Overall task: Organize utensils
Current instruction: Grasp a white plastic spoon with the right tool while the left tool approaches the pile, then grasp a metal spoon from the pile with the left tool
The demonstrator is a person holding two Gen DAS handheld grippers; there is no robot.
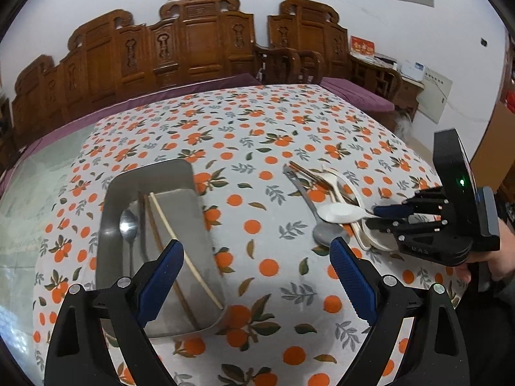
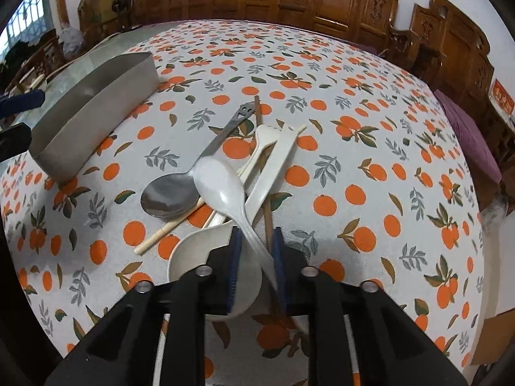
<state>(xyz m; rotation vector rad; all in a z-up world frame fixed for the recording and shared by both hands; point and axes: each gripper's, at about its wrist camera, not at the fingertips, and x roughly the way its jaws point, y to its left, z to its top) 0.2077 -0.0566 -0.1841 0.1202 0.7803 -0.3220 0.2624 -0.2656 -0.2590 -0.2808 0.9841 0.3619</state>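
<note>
A metal tray (image 1: 193, 193) sits on the table at left, holding a metal spoon (image 1: 128, 225) and chopsticks (image 1: 180, 251). My left gripper (image 1: 257, 276) is open and empty, hovering between the tray and a pile of utensils. My right gripper (image 2: 256, 257), also in the left wrist view (image 1: 378, 215), is shut on the handle of a white plastic spoon (image 2: 222, 186), whose bowl is lifted over the pile. The pile holds a metal spoon (image 2: 170, 196), white ceramic spoons (image 2: 276, 160) and chopsticks (image 2: 170, 226). The tray shows in the right wrist view (image 2: 96, 109).
The table wears an orange-patterned cloth (image 1: 257, 122). Carved wooden benches (image 1: 193, 45) with purple cushions stand behind it. The table's right edge (image 2: 482, 225) lies near my right gripper.
</note>
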